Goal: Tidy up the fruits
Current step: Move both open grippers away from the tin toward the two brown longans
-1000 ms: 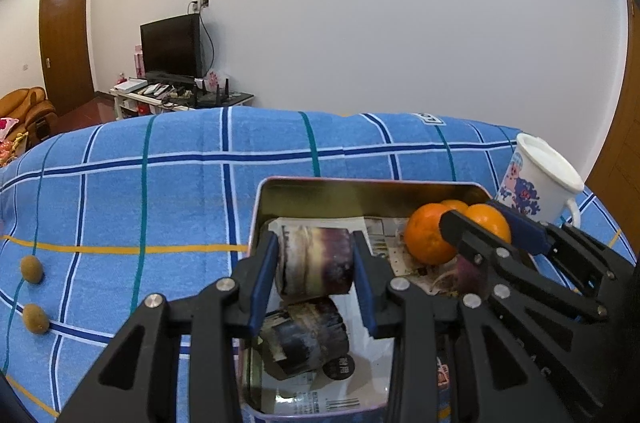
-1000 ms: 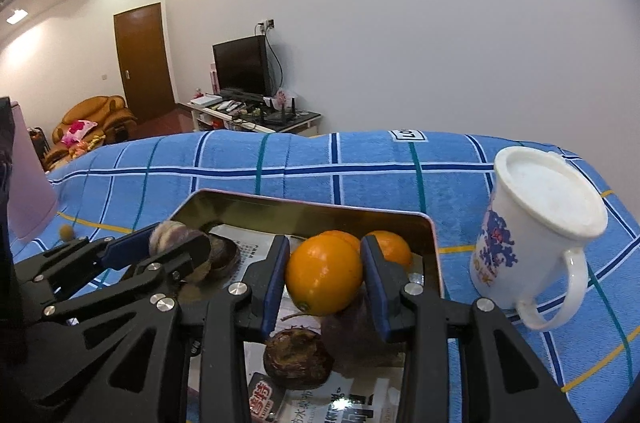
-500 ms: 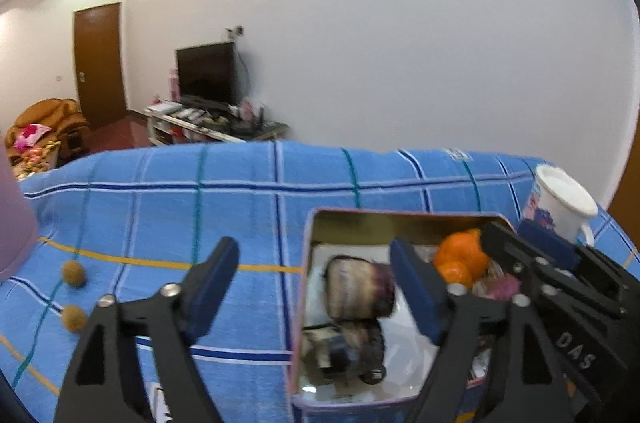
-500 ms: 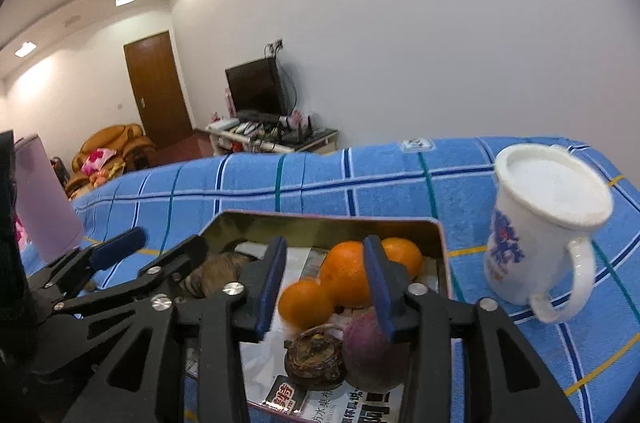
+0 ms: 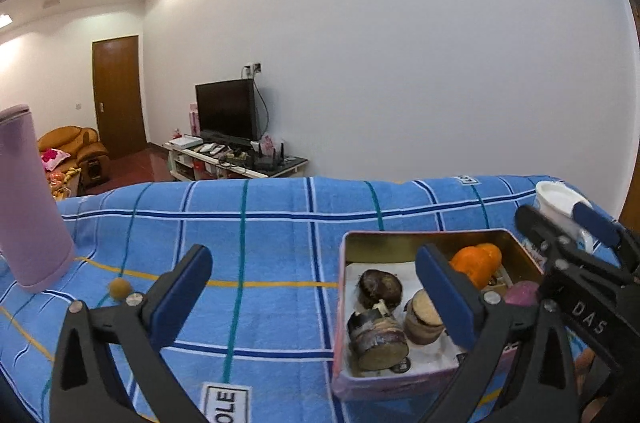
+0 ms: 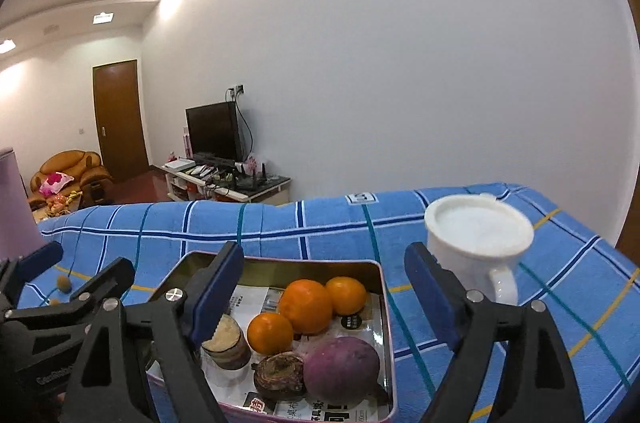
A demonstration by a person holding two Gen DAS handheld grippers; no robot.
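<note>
Tin tray (image 6: pixel 384 303) on blue cloth (image 5: pixel 260 223) holds oranges (image 6: pixel 306 305), rigid but round and smooth; grip across the middle. Left gripper (image 5: pixel 316 287) and right gripper (image 6: pixel 326 287): jaws just opened, wide apart, nothing between them. Two small brown fruits (image 5: pixel 120 288) loose on cloth, light, likely to roll.

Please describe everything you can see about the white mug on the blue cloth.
The white mug stands upright on the blue checked cloth, just beside the right wall of the metal tin, close to it but seemingly not touching it. It looks like glazed ceramic, with a thick rounded rim, a body that narrows downward and a loop handle facing the camera. Its inside looks white; whether it holds anything is unclear. A blue pattern shows on its side in the left wrist view. Nothing grips it.
</note>
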